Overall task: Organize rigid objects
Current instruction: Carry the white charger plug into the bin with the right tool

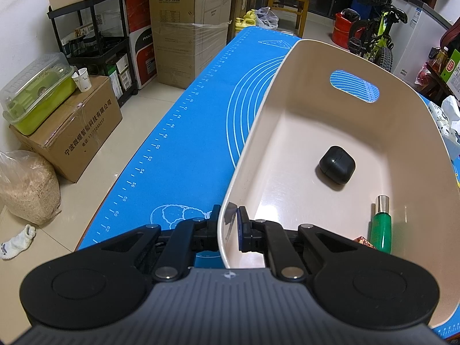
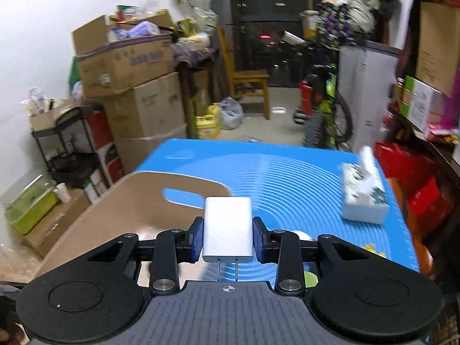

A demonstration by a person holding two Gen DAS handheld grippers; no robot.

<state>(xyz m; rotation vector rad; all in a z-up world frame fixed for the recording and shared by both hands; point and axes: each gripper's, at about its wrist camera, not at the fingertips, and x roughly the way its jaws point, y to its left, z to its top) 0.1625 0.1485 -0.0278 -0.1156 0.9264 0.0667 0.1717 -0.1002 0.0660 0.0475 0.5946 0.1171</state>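
A cream plastic bin [image 1: 290,66] with a handle cutout stands on the blue mat [image 1: 187,132]. My left gripper [image 1: 230,224] is shut on the bin's near wall, one pad outside and one inside. Inside the bin lie a black earbud case [image 1: 337,168] and a green bottle with a silver cap [image 1: 381,224]. In the right wrist view my right gripper [image 2: 228,237] is shut on a white plug adapter [image 2: 228,227], its two prongs pointing back at the camera, held above the mat beside the bin [image 2: 115,210].
A tissue box [image 2: 363,194] sits on the mat [image 2: 287,166] at the right. Yellow and green bits [image 2: 373,248] lie near the right gripper. Cardboard boxes [image 1: 184,28], a black shelf cart [image 1: 95,37], a wooden chair [image 2: 247,80] and a bicycle [image 1: 373,37] crowd the floor beyond.
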